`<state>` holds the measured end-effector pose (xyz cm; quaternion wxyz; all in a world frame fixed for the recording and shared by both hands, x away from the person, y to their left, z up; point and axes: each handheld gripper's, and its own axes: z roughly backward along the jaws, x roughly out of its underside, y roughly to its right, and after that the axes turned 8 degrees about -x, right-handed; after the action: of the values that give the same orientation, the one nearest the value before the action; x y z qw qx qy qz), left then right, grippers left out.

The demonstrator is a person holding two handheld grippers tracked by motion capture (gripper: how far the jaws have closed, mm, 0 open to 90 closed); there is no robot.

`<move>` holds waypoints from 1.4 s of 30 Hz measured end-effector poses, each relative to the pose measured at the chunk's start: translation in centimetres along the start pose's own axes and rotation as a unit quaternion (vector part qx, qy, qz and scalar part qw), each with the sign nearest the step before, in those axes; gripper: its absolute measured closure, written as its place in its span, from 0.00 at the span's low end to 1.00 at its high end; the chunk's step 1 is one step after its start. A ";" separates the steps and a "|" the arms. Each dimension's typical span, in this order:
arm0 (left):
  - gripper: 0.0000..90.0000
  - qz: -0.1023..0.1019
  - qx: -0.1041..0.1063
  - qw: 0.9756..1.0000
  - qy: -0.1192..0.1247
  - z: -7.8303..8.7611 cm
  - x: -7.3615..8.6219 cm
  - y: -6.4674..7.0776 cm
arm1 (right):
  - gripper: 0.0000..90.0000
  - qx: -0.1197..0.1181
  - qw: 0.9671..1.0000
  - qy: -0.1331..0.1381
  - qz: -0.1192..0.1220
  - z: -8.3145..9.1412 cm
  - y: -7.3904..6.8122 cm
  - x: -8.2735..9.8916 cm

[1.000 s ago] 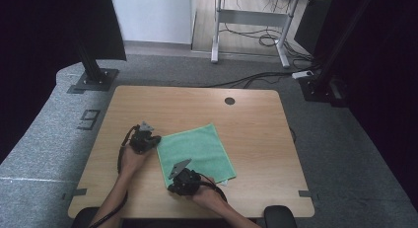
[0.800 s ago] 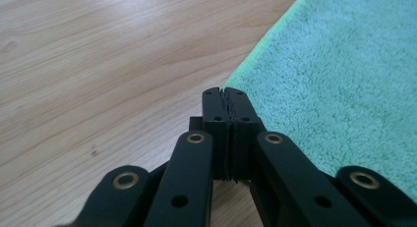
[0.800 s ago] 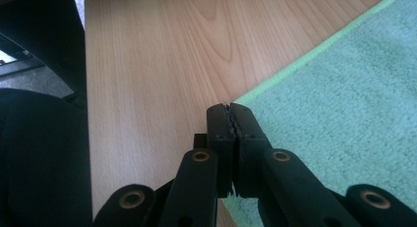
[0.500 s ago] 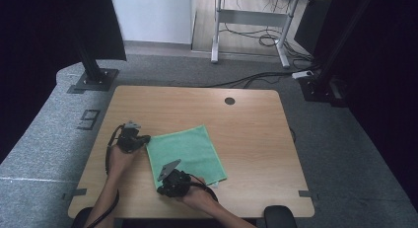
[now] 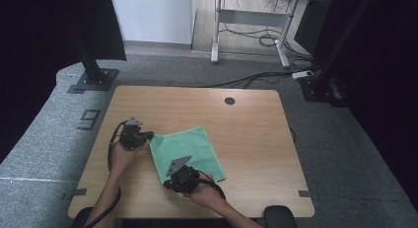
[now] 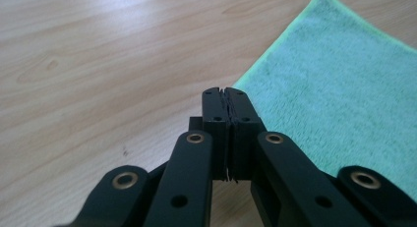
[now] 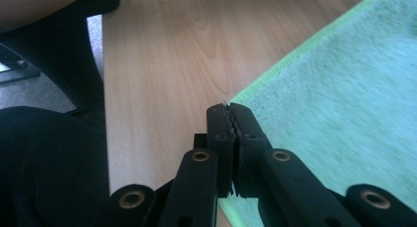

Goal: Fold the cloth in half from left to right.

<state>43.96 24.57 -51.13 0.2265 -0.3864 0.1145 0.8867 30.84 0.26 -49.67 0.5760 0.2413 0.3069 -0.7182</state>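
green cloth (image 5: 186,153) dragged left, corners lifted

From above, my table (image 5: 246,124) sits in even, soft light, its wood pale and free of glare, while the room's left and right edges fall into near black. My hands throw only faint shadows. The overhead picture is a little grainy. Along my left gripper (image 6: 225,97) the near jaws are sharp, but the green cloth (image 6: 344,94) blurs. My right gripper (image 7: 229,111) view shows the cloth smeared, with a dark corner at lower left.
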 end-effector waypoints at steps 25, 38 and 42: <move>0.97 -0.036 0.016 0.999 0.012 -3.1 -4.5 3.7 | 0.97 0.057 0.998 0.017 -0.033 4.7 1.5 3.8; 0.97 -0.055 0.024 0.998 0.009 -5.4 -6.4 6.3 | 0.97 0.081 0.994 0.024 -0.063 6.8 2.4 6.2; 0.97 -0.062 0.024 0.998 0.006 -6.0 -6.9 7.1 | 0.97 0.088 0.993 0.027 -0.072 7.5 2.7 6.9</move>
<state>48.40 13.96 -49.95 0.2900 -0.3926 0.1130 0.8655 32.03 -10.25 -49.77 0.4908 0.2877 0.2743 -0.7753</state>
